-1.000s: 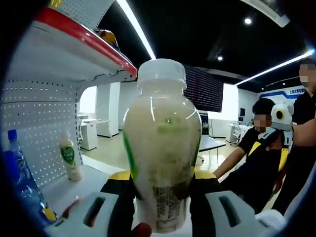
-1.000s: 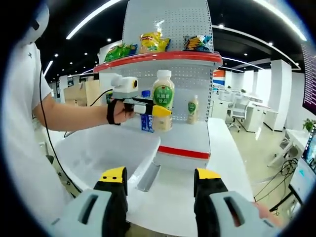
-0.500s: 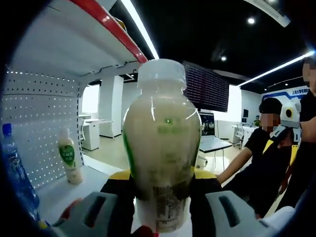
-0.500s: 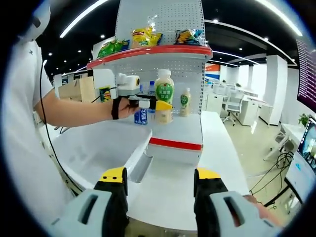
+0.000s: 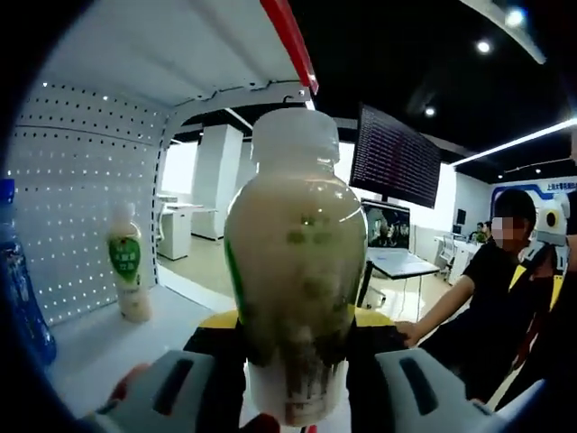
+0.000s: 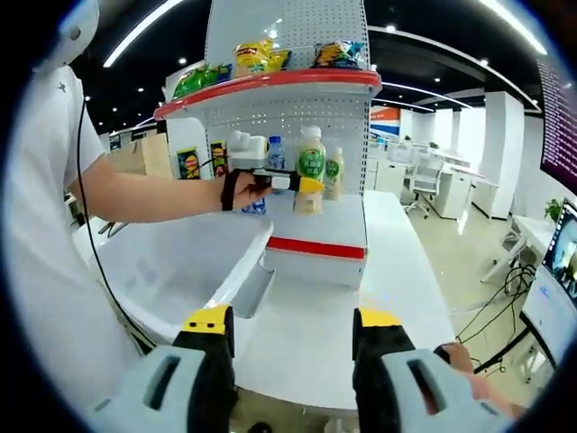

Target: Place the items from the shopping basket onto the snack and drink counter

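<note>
Placing step. Left gripper [image 6: 302, 184] clamps the cream-coloured plastic drink bottle with green label [image 5: 295, 262] above the white lower counter shelf [image 6: 315, 225]; next, lower and release. Right gripper [image 6: 293, 329] gapes empty.

Indoor, bright ceiling light strips [image 6: 135, 36] from 10–2 o'clock, dark ceiling. Heavy fisheye bending at edges. Left gripper view: close bottle [image 5: 295, 271] soft, backlit. White counter [image 6: 334, 316] evenly lit, mild glare.

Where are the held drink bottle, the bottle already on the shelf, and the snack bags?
Held drink bottle [image 5: 295, 271], left gripper view, its cloudy body.
Shelf bottle [image 5: 127, 271], left gripper view, its green label.
Snack bags [image 6: 257, 56], right gripper view, the yellow bag on the top shelf.
</note>
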Motion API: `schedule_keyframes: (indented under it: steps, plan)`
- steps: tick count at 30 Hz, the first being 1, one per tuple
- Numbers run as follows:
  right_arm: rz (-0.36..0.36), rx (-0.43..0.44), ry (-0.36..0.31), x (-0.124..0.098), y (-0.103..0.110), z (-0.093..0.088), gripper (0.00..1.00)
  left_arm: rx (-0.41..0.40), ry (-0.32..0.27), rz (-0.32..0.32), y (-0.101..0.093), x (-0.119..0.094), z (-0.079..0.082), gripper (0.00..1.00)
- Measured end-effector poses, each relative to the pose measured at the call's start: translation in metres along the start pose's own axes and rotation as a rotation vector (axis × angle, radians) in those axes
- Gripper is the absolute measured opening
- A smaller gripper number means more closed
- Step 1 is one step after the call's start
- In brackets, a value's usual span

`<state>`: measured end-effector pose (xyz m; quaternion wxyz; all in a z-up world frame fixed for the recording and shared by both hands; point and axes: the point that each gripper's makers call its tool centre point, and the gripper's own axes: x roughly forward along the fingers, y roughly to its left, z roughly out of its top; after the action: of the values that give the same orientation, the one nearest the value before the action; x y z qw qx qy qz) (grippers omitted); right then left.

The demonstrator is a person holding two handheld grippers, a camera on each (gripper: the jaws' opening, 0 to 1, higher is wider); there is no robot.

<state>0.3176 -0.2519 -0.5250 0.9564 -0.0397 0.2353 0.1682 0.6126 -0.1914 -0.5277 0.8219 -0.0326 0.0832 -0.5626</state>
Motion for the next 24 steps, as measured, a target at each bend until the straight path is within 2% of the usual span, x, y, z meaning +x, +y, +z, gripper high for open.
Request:
schedule_keyframes:
  steps: [5, 11, 16, 18, 21, 24]
  plan:
    - [0.000, 0.004, 0.004, 0.002, -0.006, -0.001, 0.51, 0.023, 0.011, 0.011, 0.008, 0.012, -0.002, 0.43]
    - [0.005, 0.008, 0.016, 0.003, -0.011, -0.006, 0.50, 0.042, -0.006, 0.006, 0.011, 0.022, 0.002, 0.43]
    - [0.009, 0.005, 0.030, 0.002, -0.015, -0.010, 0.50, 0.049, 0.013, 0.022, 0.021, 0.030, -0.003, 0.43]
    - [0.010, 0.006, 0.030, 0.002, -0.019, -0.010, 0.49, 0.077, 0.017, 0.034, 0.025, 0.033, -0.005, 0.43]
    - [0.006, 0.003, 0.033, 0.001, -0.024, -0.010, 0.49, 0.063, 0.005, 0.028, 0.027, 0.036, -0.006, 0.43]
    - [0.004, 0.003, 0.028, 0.000, -0.028, -0.007, 0.48, 0.095, 0.041, 0.038, 0.029, 0.041, -0.013, 0.43]
